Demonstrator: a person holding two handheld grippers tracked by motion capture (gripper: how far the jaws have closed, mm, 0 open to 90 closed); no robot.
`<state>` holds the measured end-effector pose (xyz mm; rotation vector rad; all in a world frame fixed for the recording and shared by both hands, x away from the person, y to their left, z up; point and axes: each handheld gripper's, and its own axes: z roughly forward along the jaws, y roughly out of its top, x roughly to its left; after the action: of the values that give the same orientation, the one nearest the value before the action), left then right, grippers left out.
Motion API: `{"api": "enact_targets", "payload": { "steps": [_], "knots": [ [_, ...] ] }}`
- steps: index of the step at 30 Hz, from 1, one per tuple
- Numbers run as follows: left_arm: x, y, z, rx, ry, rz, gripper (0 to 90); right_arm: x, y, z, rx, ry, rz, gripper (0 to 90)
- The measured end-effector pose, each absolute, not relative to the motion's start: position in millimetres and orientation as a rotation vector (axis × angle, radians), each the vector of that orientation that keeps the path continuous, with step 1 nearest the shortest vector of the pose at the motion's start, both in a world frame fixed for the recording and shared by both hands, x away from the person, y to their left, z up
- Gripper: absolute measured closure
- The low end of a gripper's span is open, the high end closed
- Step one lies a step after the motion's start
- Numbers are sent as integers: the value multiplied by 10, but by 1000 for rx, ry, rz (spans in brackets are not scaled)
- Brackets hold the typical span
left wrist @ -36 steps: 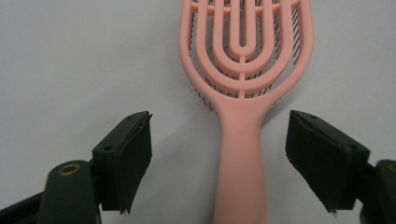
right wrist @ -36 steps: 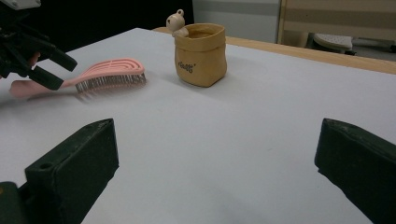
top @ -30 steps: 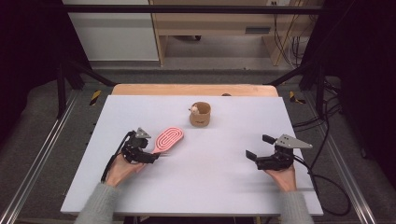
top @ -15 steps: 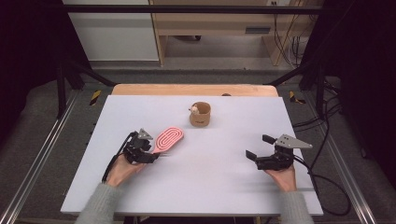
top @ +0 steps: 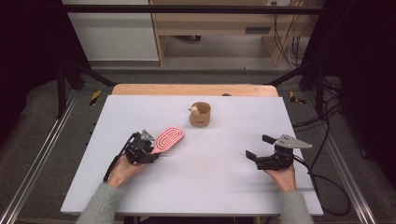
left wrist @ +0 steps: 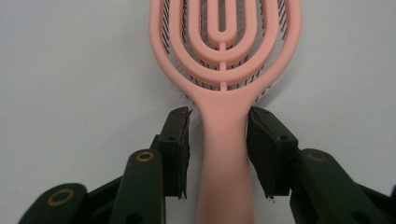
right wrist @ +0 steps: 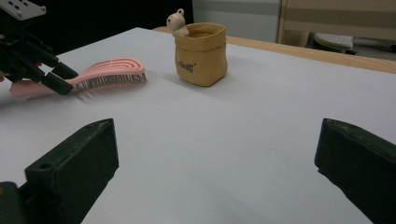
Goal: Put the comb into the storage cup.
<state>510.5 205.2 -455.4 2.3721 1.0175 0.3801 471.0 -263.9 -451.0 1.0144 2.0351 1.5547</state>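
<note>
The left hand-held gripper (left wrist: 219, 154) has just been closing around the brush (left wrist: 224, 93) handle, gaps remaining; gripped this narrowly, the handle could be twisted loose when lifted.

Hairbrush (top: 169, 138) lies flat on worktop (top: 210, 186), handle between left gripper (left wrist: 218, 122) jaws, head extending beyond them. Pot (top: 200, 114) stands farther out, right of left gripper, ahead-left of right gripper (top: 258, 147). Right gripper well apart from both.
</note>
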Motion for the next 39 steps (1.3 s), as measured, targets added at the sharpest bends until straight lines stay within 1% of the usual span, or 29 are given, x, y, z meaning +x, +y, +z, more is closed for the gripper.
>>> {"api": "enact_targets", "payload": {
  "steps": [9,14,39],
  "knots": [
    [5108,2023,-4565,2396,1009,382,656,4710,-2638,-4511,1016,2038,1555,3],
    [5113,2012,-4571,2409,1007,383,670,4711,-2638,-4511,1014,2036,1555,3],
    [5116,2007,-4558,2420,1012,379,690,4716,-2635,-4516,1011,2038,1553,3]
  ]
}}
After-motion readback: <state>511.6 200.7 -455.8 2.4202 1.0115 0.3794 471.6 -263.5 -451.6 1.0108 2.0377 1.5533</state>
